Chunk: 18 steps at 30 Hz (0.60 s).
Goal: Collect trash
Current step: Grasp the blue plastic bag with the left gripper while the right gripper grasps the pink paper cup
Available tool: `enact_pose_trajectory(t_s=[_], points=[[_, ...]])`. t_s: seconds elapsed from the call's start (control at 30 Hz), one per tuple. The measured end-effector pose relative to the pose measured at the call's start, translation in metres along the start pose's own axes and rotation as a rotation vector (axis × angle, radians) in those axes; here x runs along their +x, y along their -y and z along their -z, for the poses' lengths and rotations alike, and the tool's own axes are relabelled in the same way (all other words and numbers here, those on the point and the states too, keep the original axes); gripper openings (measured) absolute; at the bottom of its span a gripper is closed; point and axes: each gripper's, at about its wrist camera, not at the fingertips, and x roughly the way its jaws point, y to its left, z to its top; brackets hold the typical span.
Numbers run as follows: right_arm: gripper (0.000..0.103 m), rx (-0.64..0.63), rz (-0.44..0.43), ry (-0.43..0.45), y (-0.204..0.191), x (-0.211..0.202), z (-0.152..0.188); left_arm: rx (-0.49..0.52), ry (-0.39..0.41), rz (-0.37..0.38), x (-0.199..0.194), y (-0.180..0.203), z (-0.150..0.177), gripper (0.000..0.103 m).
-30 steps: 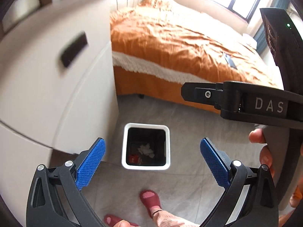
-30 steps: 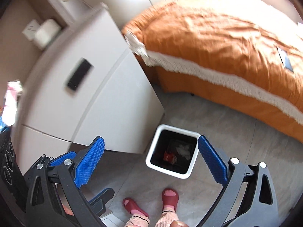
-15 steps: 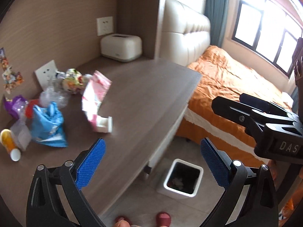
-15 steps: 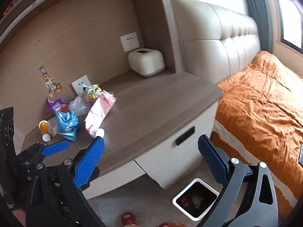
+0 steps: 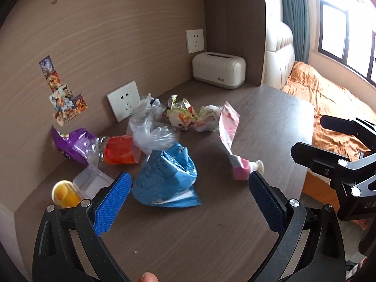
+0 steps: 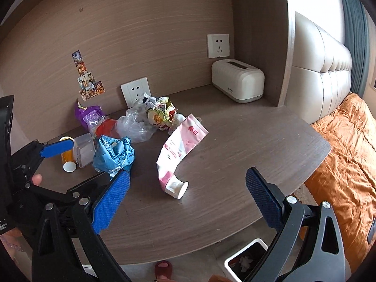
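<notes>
Both cameras have swung up from the bin to the desktop (image 6: 235, 141). The left gripper (image 5: 188, 199) and right gripper (image 6: 185, 197) hang released, empty. Blue wrapper (image 5: 164, 176) at 12 o'clock, pink tube (image 6: 181, 145) beyond, white bin (image 6: 246, 260) at 5 o'clock below.

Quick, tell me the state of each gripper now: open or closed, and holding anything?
Left gripper: open, holding nothing, above the desk near the blue bag.
Right gripper: open, holding nothing, with the pink tube lying ahead of it.
</notes>
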Motion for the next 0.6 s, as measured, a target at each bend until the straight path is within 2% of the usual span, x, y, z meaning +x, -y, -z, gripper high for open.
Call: enact_pose_trajectory(t_s=[0.13,0.43,0.5,0.53,0.57,0.6], points=[[0.098,0.018,0.007,-0.048,-0.009,0.029,-0.002,0.062,-0.030,0.008,0.029,-0.012,-0.002,0.098],[0.098,0.085,0.071,-0.150,-0.017,0.095,0.002,0.220,-0.095,0.140,0.085,-0.013,0.000,0.098],[0.098,0.097,0.084,-0.165,-0.018,0.106,0.004,0.245,-0.116,0.163,0.096,-0.011,0.002,0.095],[0.096,0.101,0.096,-0.167,-0.018,0.110,0.005,0.268,-0.125,0.160,0.102,-0.009,0.004,0.092],[0.093,0.101,0.104,-0.169,-0.019,0.112,0.005,0.293,-0.130,0.143,0.106,-0.007,0.006,0.083],[0.083,0.098,0.109,-0.176,-0.020,0.115,0.006,0.328,-0.128,0.123,0.109,-0.004,0.008,0.081]])
